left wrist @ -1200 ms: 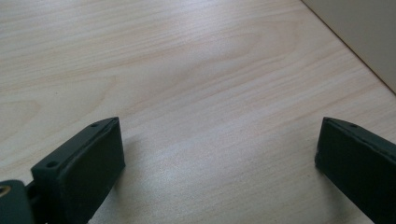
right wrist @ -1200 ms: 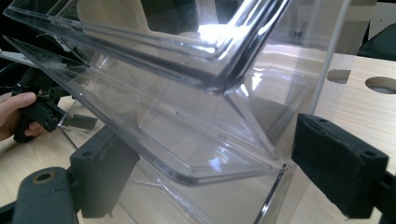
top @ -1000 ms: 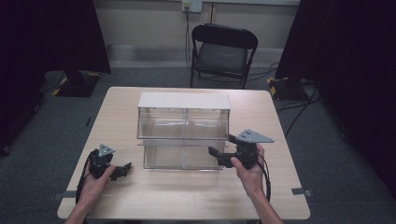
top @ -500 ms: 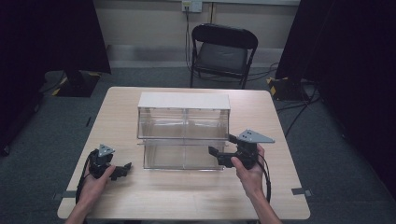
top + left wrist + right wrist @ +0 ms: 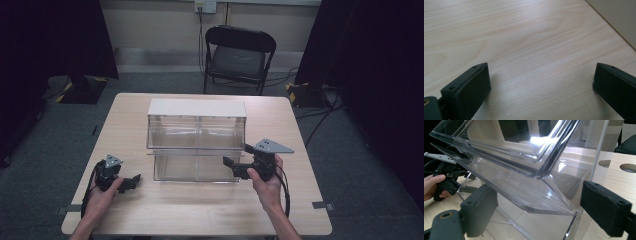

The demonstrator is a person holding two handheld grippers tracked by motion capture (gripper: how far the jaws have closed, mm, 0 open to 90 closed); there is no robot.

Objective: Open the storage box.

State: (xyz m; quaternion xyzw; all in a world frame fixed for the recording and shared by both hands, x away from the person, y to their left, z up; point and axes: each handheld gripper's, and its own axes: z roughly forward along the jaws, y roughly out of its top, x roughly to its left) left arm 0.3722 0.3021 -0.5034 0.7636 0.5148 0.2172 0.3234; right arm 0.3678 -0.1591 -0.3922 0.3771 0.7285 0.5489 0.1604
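A clear plastic two-tier box with a white top stands in the middle of the wooden table. My right gripper is open at the box's lower right front corner. In the right gripper view that clear corner lies between the spread jaws of the right gripper, and I cannot tell whether they touch it. My left gripper rests low on the table left of the box, open, apart from it. In its own view the left gripper holds nothing over bare wood.
A black folding chair stands behind the table's far edge. Dark curtains hang on both sides. In the right gripper view the other hand with its gripper shows at the left, and two round holes sit in the tabletop beyond the box.
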